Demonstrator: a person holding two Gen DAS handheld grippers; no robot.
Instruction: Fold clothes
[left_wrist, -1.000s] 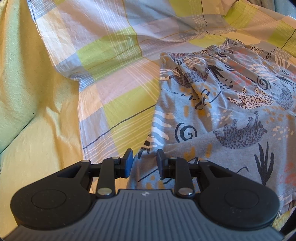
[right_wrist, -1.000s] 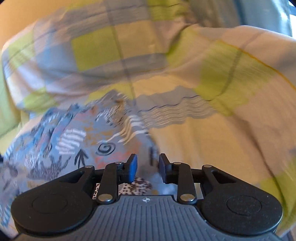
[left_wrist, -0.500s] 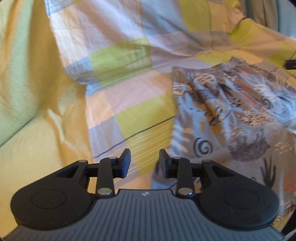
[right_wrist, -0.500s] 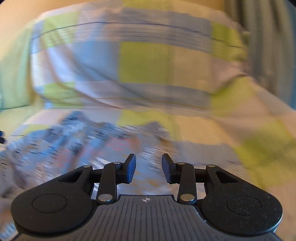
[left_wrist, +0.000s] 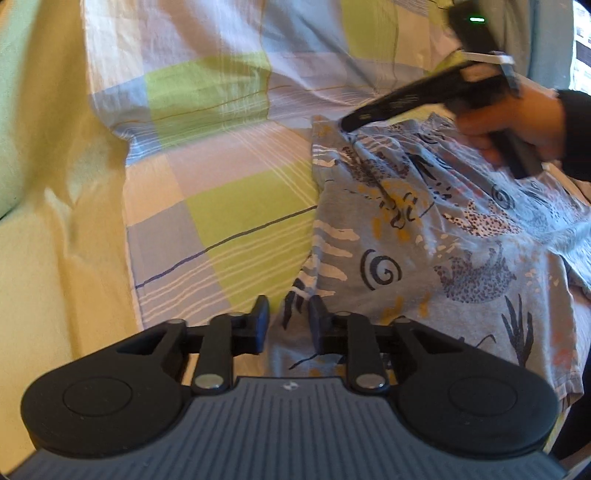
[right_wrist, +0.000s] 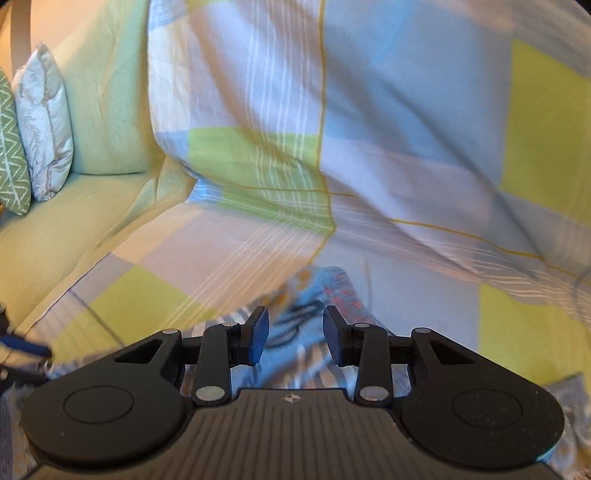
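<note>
A blue-grey garment (left_wrist: 424, 236) printed with spirals and spotted animals lies spread on a checked sheet (left_wrist: 229, 221). My left gripper (left_wrist: 288, 321) is open at the garment's near left edge, and a fold of that edge lies between its fingers. In the left wrist view, a hand (left_wrist: 517, 122) holds my right gripper (left_wrist: 349, 123) with its tip over the garment's far left corner. The right wrist view shows the right gripper (right_wrist: 295, 332) open just above that blurred corner of the garment (right_wrist: 314, 291).
The checked sheet (right_wrist: 406, 147) drapes over a yellow-green sofa (right_wrist: 74, 229) and rises up its back. Two cushions (right_wrist: 40, 140) lean at the sofa's far left. A dark sleeve (left_wrist: 576, 129) reaches in at the right edge.
My left gripper has shifted right, back onto the garment's left edge, with its fingers a little closer together. The right gripper has swung left to the garment's far corner and come into the left wrist view.
</note>
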